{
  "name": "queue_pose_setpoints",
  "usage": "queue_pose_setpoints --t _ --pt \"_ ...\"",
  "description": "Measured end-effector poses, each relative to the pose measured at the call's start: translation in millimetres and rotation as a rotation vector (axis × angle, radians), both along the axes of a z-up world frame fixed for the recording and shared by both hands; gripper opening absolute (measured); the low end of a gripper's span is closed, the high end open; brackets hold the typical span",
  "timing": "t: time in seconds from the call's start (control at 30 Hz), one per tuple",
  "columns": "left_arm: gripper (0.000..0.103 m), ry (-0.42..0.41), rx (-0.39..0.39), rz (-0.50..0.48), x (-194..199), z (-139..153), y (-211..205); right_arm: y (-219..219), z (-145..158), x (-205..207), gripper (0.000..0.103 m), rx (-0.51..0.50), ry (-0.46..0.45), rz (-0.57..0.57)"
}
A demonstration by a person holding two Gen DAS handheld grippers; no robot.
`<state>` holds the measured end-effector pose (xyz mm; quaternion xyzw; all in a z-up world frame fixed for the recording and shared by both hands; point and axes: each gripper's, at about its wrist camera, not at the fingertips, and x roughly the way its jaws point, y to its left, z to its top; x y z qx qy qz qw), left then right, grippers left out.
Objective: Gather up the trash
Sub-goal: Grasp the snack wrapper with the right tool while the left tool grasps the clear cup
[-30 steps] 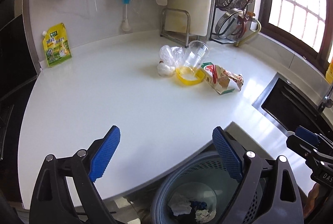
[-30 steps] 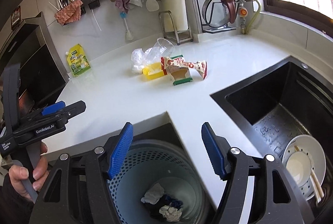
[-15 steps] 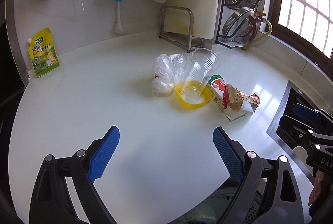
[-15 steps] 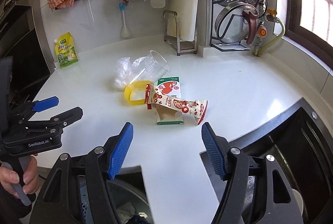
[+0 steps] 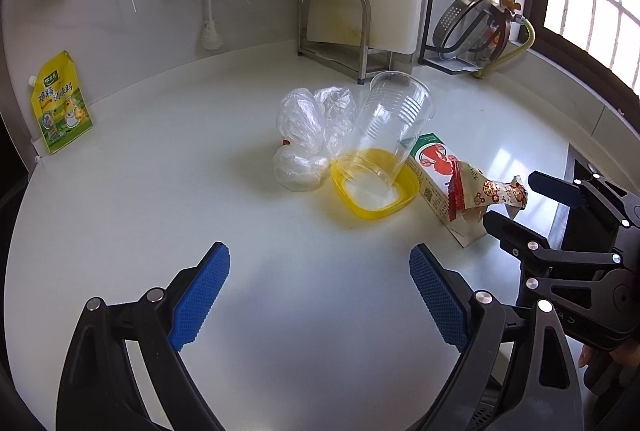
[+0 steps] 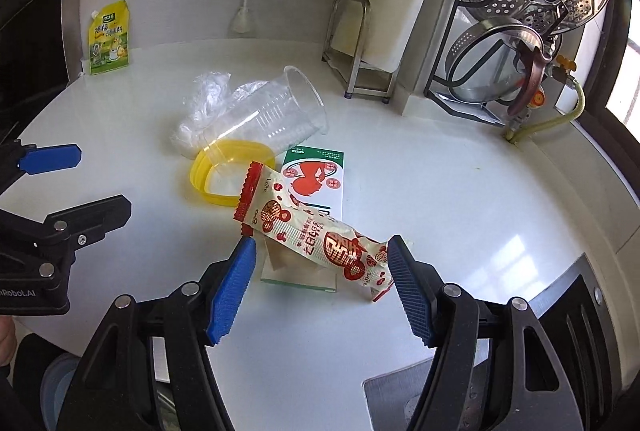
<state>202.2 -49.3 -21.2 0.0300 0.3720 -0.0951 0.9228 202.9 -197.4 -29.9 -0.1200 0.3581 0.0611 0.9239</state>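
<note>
Crinkled wrapper (image 6: 320, 237) lies between open right hand-held gripper (image 6: 322, 263) pads.

Glossy white counter (image 5: 160, 191) – clear plastic cup (image 5: 394, 123), crinkly foil wrapper (image 6: 316, 235).

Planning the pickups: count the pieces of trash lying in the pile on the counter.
5: crumpled plastic bag at the left; clear cup tipped into the yellow lid; carton at the right; snack wrapper draped over it. Smaller scraps may be hidden underneath.
</note>
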Motion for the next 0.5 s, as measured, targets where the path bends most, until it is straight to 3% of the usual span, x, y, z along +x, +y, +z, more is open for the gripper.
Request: queue_pose_setpoints --t 0.07,0.13,0.3,0.5 --pt "0.09 -0.001 0.0 0.002 3.0 -1.1 -1.4 0.5 -3.5 3.8 0.064 0.001 0.005 0.005" --pt "0.09 0.003 -0.003 0.0 5.6 -2.6 -3.2 0.1 -7.2 7.4 0.049 -0.001 0.015 0.004" --pt "0.09 0.011 -0.007 -0.012 10.2 -4.8 -8.8 -7.0 -3.8 4.7 0.04 0.034 0.001 0.004" --pt "0.09 -0.006 -0.028 -0.024 16.6 3.8 -16.8 -31.8 9.4 0.1 0.03 0.182 -0.021 -0.035"
